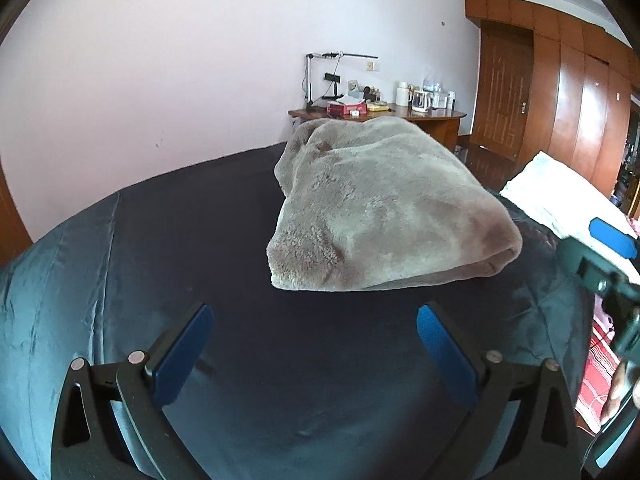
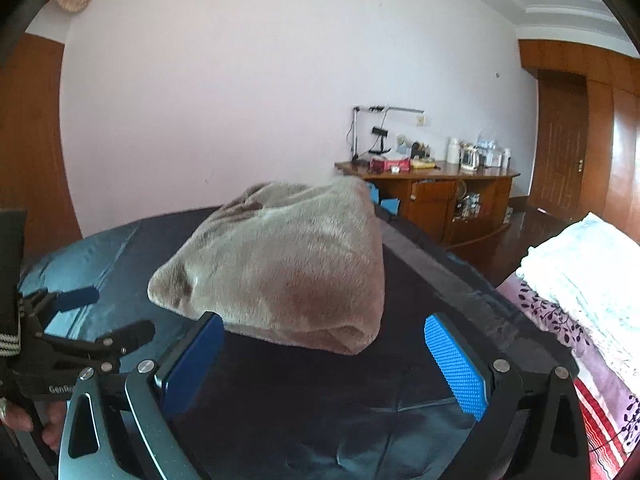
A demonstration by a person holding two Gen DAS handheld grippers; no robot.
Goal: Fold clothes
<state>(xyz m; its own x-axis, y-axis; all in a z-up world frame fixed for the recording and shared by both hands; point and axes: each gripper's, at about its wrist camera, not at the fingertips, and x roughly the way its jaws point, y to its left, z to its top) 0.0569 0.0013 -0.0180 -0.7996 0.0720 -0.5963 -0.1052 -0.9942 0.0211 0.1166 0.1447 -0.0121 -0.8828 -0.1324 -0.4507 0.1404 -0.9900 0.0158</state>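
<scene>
Before my two grippers the folded fleece garment lies on the bed sheet, a stack of folded laundry to its right, the cluttered sideboard behind.

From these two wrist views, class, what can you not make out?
- Garment type: the folded grey fleece hides its own shape, both views.
- Bottles and jars on the wooden sideboard: too small.
- White folded blanket: cut off by the right edge, both views.
- Right gripper handle: out of frame.
</scene>
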